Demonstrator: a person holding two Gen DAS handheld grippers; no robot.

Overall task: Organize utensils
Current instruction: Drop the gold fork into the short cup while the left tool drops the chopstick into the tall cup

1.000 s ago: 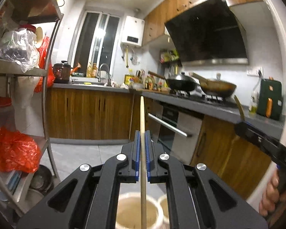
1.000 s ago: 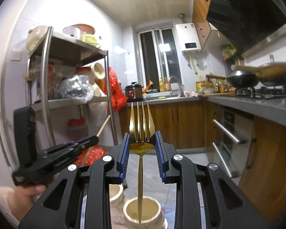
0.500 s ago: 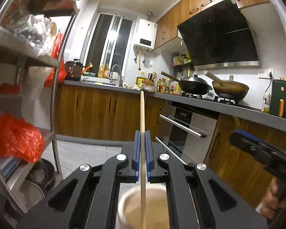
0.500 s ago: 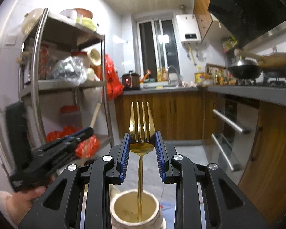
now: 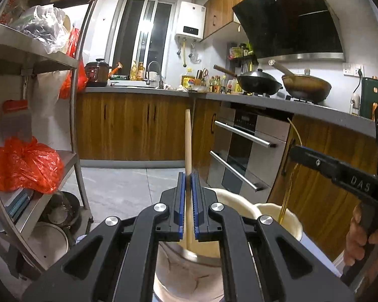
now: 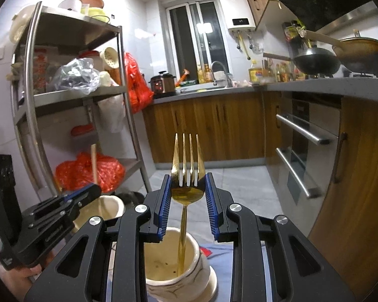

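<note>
While clamped upright, fork (image 6: 187, 176) handle dips into jar (image 6: 196, 259).

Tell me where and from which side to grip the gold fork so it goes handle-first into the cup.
Grip the gold fork at its broad shoulder below the tines, pads on its two narrow edges, as the right gripper does. It hangs upright, its thin handle in the cream cup, so that hold probably keeps it plumb.
</note>
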